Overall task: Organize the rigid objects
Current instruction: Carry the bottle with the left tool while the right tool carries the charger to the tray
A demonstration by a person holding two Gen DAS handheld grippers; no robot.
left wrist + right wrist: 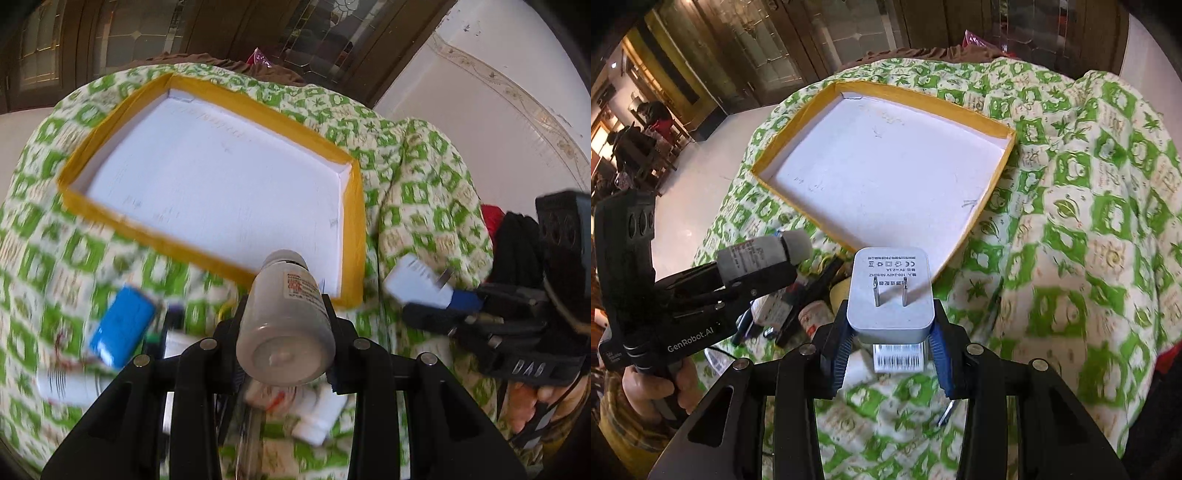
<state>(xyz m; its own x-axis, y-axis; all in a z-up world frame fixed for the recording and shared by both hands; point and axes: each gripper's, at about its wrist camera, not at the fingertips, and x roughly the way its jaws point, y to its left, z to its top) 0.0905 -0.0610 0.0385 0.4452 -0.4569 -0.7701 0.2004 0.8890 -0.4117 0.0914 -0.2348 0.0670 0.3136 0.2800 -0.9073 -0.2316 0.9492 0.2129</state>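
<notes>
on the far left of the green-and-white patterned cloth [424,177], in the left wrist view, a blue battery pack [123,326] lies blurred among a heap of small items, with a white bottle [66,384] lying below it near the frame's lower left. beyond them sits the yellow-rimmed box [110,122], shallow, its white floor bare.

in the middle of that view the left gripper [286,321] is clamped on a grey bottle [286,317], its jaws pressing the bottle's sides; the bottle lies along the fingers with its base toward the camera and its cap pointing at the near edge of the box. under it, more white containers [317,413] lie blurred on the cloth.

to the right, the right gripper [428,299] is held by a hand [535,402] and carries a white charger plug [413,286], just off the box's near right corner and above the cloth.

in the right wrist view, a hand [653,391] holds the left gripper at the left edge, the grey bottle sticking out above the heap. in the centre the right gripper's blue-padded fingers [940,354] squeeze the white charger plug from both sides, prongs facing up, just short of the box's near rim. a barcode label [897,356] shows beneath the plug.
</notes>
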